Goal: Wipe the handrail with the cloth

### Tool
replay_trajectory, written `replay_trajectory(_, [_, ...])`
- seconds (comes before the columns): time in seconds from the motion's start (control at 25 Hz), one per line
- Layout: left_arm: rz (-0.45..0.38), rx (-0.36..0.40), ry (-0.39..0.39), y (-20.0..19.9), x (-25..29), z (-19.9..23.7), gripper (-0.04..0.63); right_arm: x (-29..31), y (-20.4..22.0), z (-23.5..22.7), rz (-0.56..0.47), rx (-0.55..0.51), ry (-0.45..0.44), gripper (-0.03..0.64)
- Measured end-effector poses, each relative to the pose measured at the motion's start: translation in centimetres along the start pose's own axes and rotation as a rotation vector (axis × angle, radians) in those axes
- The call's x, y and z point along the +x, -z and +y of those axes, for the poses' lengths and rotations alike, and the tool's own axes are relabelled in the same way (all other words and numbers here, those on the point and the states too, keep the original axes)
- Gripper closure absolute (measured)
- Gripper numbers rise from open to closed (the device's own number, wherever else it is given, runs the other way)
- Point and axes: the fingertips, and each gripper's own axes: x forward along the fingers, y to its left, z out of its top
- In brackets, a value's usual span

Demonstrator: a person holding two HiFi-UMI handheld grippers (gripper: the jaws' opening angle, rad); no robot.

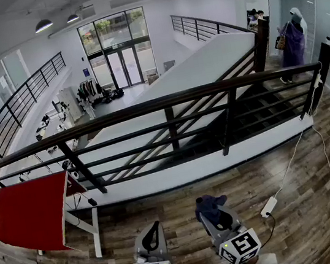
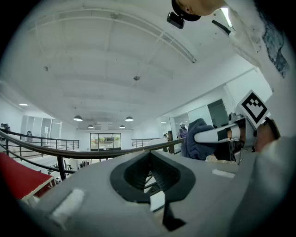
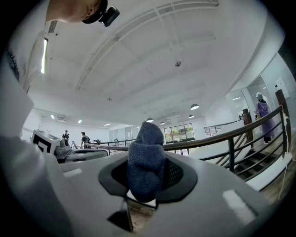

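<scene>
Holding: my right tool [image 3: 147,180] is clamped on the cloth [image 3: 145,157], a dark blue wad that stands up from between the jaws.
Left tool: my left tool [image 2: 150,176] has its jaws together with nothing between them (it sits idle at 9 o'clock of the right one).
Cloth, where: at about 6 o'clock in the head view, over the wood floor [image 1: 300,200] and well apart from the rail.
Handrail: the dark handrail [image 1: 166,101] crosses at 12 o'clock from me, sweeping from 9 o'clock round to 2 o'clock above the thinner bars. It is not yet touched.
Handling: I judge the cloth soft, light and limp. It should fold round the rail without sliding off.
Where to hold: the pinch is on the lower bunch, which suits me, since the free top is what meets the rail. Enough should stick out that the jaws don't scrape.
Next: I reckon I lift toward 12 o'clock, lay the wad on the rail and drag it along.
Risk: a loose pinch could let the drag pull the cloth out and over the edge.
</scene>
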Motion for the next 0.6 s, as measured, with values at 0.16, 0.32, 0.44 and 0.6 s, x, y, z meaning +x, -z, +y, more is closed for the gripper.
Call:
replay_trajectory(0.16, [0.008, -0.008, -0.008, -0.5, 0.7, -0.2, 0.601, 0.2, 0.1, -0.8, -0.001, 0.003, 0.0, 0.508])
replay_trajectory(0.32, [0.017, -0.009, -0.02, -0.3, 0.9, -0.3, 0.601, 0.3, 0.0, -1.4, -0.005, 0.002, 0.001, 0.508])
replay_trajectory(0.44, [0.016, 0.001, -0.033, -0.2, 0.9, -0.7, 0.601, 0.1, 0.4, -2.1, 0.002, 0.012, 0.003, 0.508])
replay_trajectory(0.6, [0.022, 0.004, -0.057, -0.3, 1.1, -0.9, 0.601, -0.1, 0.1, -2.9, -0.006, 0.026, -0.008, 0.506])
